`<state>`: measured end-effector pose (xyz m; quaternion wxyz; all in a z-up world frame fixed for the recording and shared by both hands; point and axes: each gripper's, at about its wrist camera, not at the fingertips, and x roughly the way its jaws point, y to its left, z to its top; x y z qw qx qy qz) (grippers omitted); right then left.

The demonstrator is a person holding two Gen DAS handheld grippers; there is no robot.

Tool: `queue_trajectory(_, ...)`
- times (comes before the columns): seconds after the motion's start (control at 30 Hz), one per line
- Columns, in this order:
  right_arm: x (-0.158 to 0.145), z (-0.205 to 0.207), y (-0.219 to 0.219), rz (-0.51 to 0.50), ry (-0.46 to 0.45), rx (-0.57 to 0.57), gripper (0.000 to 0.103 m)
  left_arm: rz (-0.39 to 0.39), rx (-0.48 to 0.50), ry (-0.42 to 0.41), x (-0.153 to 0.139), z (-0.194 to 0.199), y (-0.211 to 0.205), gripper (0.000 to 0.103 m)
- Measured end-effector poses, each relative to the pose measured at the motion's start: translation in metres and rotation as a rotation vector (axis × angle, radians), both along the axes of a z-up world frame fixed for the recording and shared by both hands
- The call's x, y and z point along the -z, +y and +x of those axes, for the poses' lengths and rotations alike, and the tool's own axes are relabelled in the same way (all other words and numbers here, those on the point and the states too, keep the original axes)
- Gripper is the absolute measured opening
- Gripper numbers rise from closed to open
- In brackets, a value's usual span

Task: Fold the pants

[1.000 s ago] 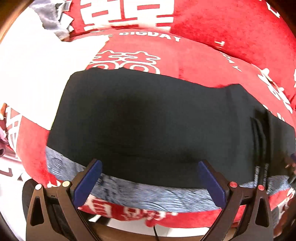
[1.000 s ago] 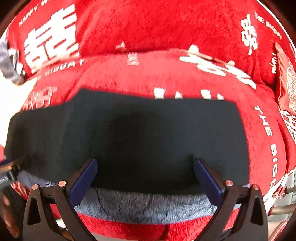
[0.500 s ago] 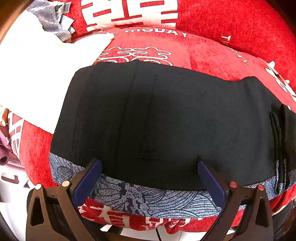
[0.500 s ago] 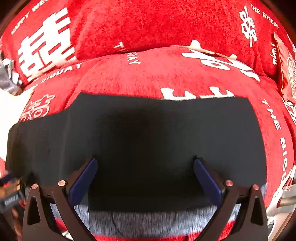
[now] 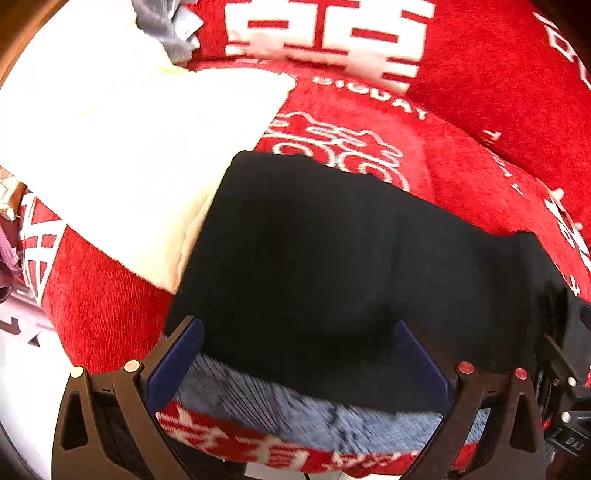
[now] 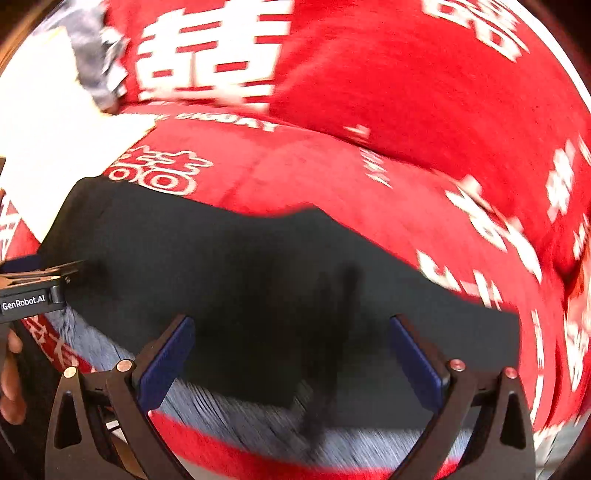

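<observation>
The black pants (image 5: 351, 266) lie flat across a red sofa seat, over a blue-grey patterned cloth (image 5: 295, 410) along the front edge. They also show in the right wrist view (image 6: 258, 280). My left gripper (image 5: 299, 354) is open and empty, its blue pads just over the pants' near edge. My right gripper (image 6: 291, 350) is open and empty, above the pants' near edge further right. The left gripper's body (image 6: 33, 291) shows at the left edge of the right wrist view. The right gripper's body (image 5: 565, 369) shows at the right edge of the left wrist view.
A white folded cloth (image 5: 140, 147) lies on the seat left of the pants. A grey garment (image 5: 166, 26) sits at the back left. The red sofa backrest (image 6: 369, 74) with white characters rises behind. The seat's front edge (image 5: 258, 450) drops off below the grippers.
Both grippers swung to the left along the pants; the white cloth now fills more of the left wrist view, and the right wrist view is motion-blurred. Both stay open.
</observation>
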<state>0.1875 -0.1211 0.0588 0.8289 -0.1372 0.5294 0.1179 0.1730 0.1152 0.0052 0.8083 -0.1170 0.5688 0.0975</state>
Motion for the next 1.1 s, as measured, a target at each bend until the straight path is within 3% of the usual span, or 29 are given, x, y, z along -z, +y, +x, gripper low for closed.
queue_trajectory(0.17,0.056,0.025,0.012,0.052,0.219,0.054,0.103,0.017,0.004,0.012,0.008,-0.007,0.006,0.103)
queue_trajectory(0.23,0.051,0.008,0.009,0.071,0.133,0.052,0.103,0.049,0.026,0.01,0.009,-0.016,0.001,0.103)
queue_trajectory(0.33,0.051,-0.022,0.011,0.027,0.131,-0.017,0.103,0.06,0.035,0.034,0.013,-0.027,-0.004,0.103)
queue_trajectory(0.43,0.047,-0.04,0.003,0.055,0.185,-0.064,0.103,0.024,0.051,0.051,0.018,-0.037,-0.005,0.103)
queue_trajectory(0.53,0.043,-0.036,0.007,0.034,0.219,-0.107,0.103,-0.008,0.05,0.049,0.019,-0.038,0.0,0.103)
queue_trajectory(0.63,0.03,-0.015,0.019,0.076,0.194,-0.154,0.103,-0.021,0.056,0.05,0.02,-0.038,0.006,0.103)
queue_trajectory(0.8,0.034,0.041,0.071,0.11,0.229,-0.339,0.103,-0.035,0.071,0.034,0.022,-0.039,0.012,0.103)
queue_trajectory(1.0,0.067,0.075,0.138,0.051,0.345,-0.685,0.103,-0.08,0.097,0.026,0.026,-0.041,0.029,0.103)
queue_trajectory(1.1,0.081,0.094,0.151,0.105,0.481,-0.744,0.103,-0.092,0.106,0.019,0.027,-0.041,0.033,0.103)
